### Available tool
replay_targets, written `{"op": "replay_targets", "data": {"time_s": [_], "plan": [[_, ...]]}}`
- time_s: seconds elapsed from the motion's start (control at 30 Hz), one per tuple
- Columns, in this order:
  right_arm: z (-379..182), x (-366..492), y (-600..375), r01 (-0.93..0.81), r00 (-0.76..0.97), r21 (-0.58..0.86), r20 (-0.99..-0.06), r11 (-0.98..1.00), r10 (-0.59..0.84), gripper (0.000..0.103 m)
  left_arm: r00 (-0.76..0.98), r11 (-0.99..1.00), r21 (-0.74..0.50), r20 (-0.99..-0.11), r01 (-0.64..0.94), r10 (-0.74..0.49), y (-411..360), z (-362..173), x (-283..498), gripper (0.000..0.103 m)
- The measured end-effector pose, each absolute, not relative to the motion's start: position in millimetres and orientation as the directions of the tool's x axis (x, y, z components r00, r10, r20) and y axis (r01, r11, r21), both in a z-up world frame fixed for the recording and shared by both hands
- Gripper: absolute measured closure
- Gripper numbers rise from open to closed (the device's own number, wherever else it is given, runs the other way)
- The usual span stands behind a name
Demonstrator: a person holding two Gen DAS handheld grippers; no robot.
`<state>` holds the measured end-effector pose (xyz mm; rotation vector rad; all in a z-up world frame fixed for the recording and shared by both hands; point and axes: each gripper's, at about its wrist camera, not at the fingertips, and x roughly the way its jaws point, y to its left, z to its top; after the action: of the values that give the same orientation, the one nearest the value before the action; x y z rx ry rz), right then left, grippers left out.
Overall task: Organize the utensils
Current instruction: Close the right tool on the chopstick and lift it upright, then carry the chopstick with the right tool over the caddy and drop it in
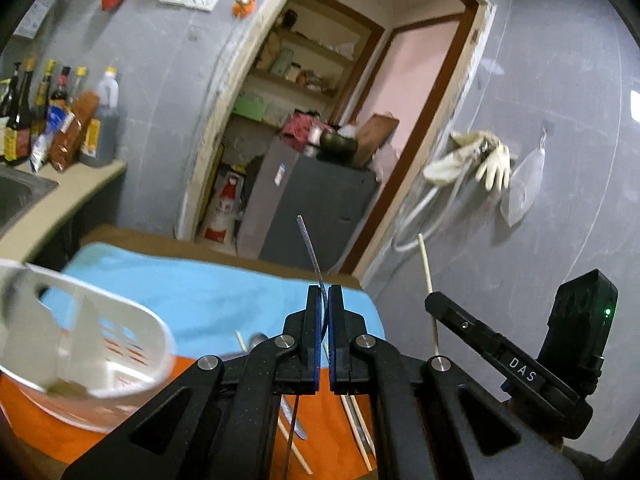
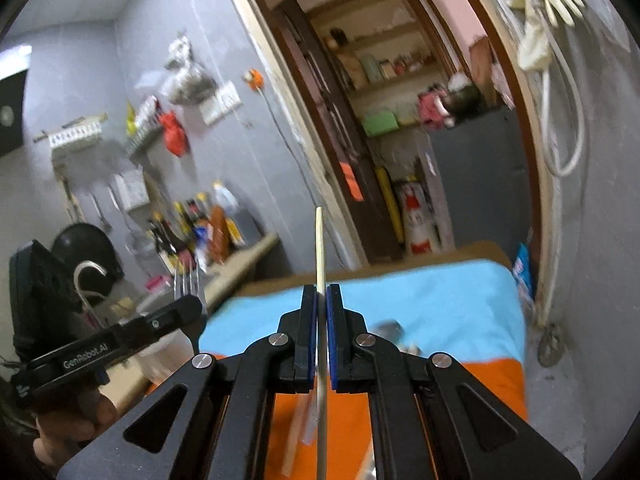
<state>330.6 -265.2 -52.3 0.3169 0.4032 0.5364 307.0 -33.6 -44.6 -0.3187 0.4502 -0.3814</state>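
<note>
My left gripper is shut on a metal fork, seen edge-on, its end pointing up. In the right wrist view the fork's tines rise above the left gripper. My right gripper is shut on a pale wooden chopstick that stands upright; it also shows in the left wrist view with the right gripper. A white slotted utensil holder sits at the lower left. More chopsticks and a spoon lie on the cloth below.
A blue towel and an orange cloth cover the table. A counter with sauce bottles and a sink stands at the left. A doorway with a grey cabinet lies ahead. Gloves hang on the right wall.
</note>
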Motion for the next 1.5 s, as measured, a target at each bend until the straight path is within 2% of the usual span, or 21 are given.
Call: {"op": "replay_targets", "data": {"time_s": [0.17,0.4,0.7,1.0,1.27,1.5], "plan": [[-20.9,323.1,-229.6,-0.494,0.786,0.385,-0.186,0.78,0.589,0.1,0.854,0.893,-0.372,-0.349,0.252,-0.386,0.0,-9.7,297.0,0.102],[16.0,318.2,-158.3,-0.561,0.786,0.357,-0.052,0.747,0.616,0.1,0.905,0.915,-0.347,-0.288,0.206,-0.313,65.1,31.7,276.4,0.102],[19.8,320.3,-94.5,-0.575,0.791,0.395,0.047,0.716,0.61,0.1,0.967,0.921,-0.371,-0.168,0.119,-0.193,161.8,41.6,270.5,0.102],[-20.0,339.8,-74.2,-0.522,0.821,0.401,-0.001,0.753,0.57,0.1,0.976,0.898,-0.428,-0.132,0.103,-0.175,202.7,10.8,292.6,0.102],[-44.9,342.3,-69.9,-0.509,0.826,0.373,-0.042,0.776,0.562,0.1,0.975,0.924,-0.376,-0.168,0.07,-0.143,187.8,-29.7,295.3,0.102],[-56.5,338.3,-65.8,-0.508,0.831,0.329,-0.054,0.796,0.554,0.1,0.971,0.938,-0.334,-0.177,0.092,-0.158,174.6,-40.5,293.5,0.102]]}}
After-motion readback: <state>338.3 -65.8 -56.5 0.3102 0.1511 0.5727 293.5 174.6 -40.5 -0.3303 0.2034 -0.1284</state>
